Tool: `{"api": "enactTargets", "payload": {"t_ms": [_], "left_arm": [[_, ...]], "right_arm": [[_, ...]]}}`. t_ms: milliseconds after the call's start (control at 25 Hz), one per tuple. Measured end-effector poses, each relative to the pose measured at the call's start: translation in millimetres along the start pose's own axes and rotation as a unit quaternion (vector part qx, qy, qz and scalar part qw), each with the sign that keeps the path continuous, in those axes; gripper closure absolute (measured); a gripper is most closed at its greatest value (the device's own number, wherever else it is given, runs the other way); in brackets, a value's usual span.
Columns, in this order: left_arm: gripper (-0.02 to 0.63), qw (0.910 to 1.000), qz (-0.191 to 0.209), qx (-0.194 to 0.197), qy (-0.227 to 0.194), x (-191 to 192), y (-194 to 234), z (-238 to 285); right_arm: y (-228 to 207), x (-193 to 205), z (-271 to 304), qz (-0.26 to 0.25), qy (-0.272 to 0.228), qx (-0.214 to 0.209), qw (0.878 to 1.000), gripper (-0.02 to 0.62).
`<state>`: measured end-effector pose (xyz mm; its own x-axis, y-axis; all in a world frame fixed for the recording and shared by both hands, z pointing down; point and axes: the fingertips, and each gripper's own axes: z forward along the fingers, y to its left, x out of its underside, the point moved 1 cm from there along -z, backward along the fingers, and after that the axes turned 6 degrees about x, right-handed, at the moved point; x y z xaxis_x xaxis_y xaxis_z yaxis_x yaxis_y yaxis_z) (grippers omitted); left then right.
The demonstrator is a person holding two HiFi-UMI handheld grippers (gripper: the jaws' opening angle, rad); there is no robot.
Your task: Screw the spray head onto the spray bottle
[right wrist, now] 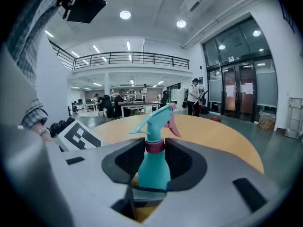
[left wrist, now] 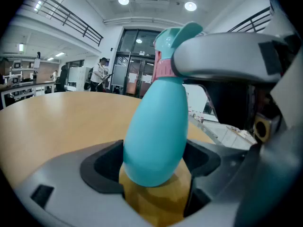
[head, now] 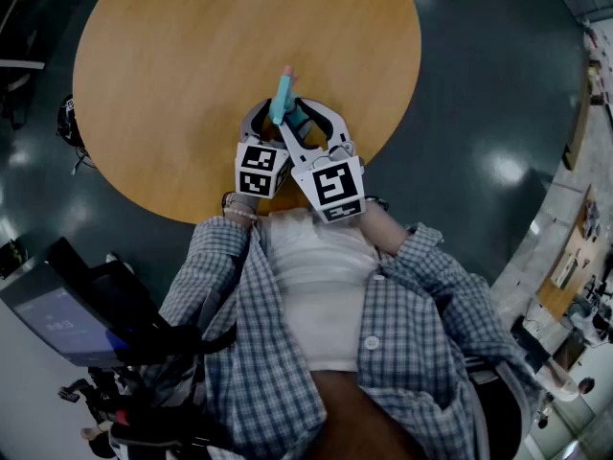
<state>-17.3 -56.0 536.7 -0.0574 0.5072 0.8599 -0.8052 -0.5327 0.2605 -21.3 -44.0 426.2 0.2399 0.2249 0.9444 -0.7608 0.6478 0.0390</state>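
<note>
Spray bottle in left tool

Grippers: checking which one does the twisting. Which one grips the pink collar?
The right gripper: its jaws pinch the pink collar, while the left gripper holds the teal bottle lower down, at its wide end.

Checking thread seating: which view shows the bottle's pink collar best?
Right gripper view: the collar sits centred and unobstructed, clamped between the right gripper's pads under the teal spray head. Left gripper view shows only a pink part behind that gripper's jaw. Head view shows the spray head's tip, collar indiscernible.
</note>
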Motion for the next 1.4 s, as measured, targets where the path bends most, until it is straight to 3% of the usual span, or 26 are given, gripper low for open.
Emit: {"api": "enactTargets", "payload": {"t_ms": [280, 400, 520, 640, 760, 840, 1240, 1400], "left_arm": [[0.222, 0.9999, 0.003, 0.009, 0.004, 2, -2, 2], [0.222, 0.9997, 0.011, 0.019, 0.007, 2, -5, 3], [0.222, 0.9988, 0.02, 0.044, 0.012, 2, -11, 2], [0.222, 0.9959, 0.032, 0.081, 0.023, 4, -20, 1], [0.222, 0.9913, 0.049, 0.117, 0.036, 6, -26, 0], [0.222, 0.9882, 0.058, 0.135, 0.044, 8, -28, 0], [0.222, 0.983, 0.067, 0.162, 0.053, 11, -30, -4], [0.222, 0.9828, 0.066, 0.164, 0.055, 12, -31, -5]], "right_arm": [[-1, 2, -7, -0.007, 0.004, -0.054, 0.998, 0.479], [-8, 2, -15, -0.018, 0.007, -0.105, 0.994, 0.479], [-17, 2, -20, -0.053, 0.011, -0.184, 0.981, 0.479], [-22, 3, -24, -0.07, 0.034, -0.295, 0.952, 0.479], [-19, 8, -31, -0.094, 0.082, -0.413, 0.902, 0.479], [-16, 12, -30, -0.118, 0.108, -0.461, 0.873, 0.479], [-6, 11, -16, -0.162, 0.172, -0.569, 0.788, 0.479], [-1, 12, -15, -0.17, 0.166, -0.581, 0.779, 0.479]]}}
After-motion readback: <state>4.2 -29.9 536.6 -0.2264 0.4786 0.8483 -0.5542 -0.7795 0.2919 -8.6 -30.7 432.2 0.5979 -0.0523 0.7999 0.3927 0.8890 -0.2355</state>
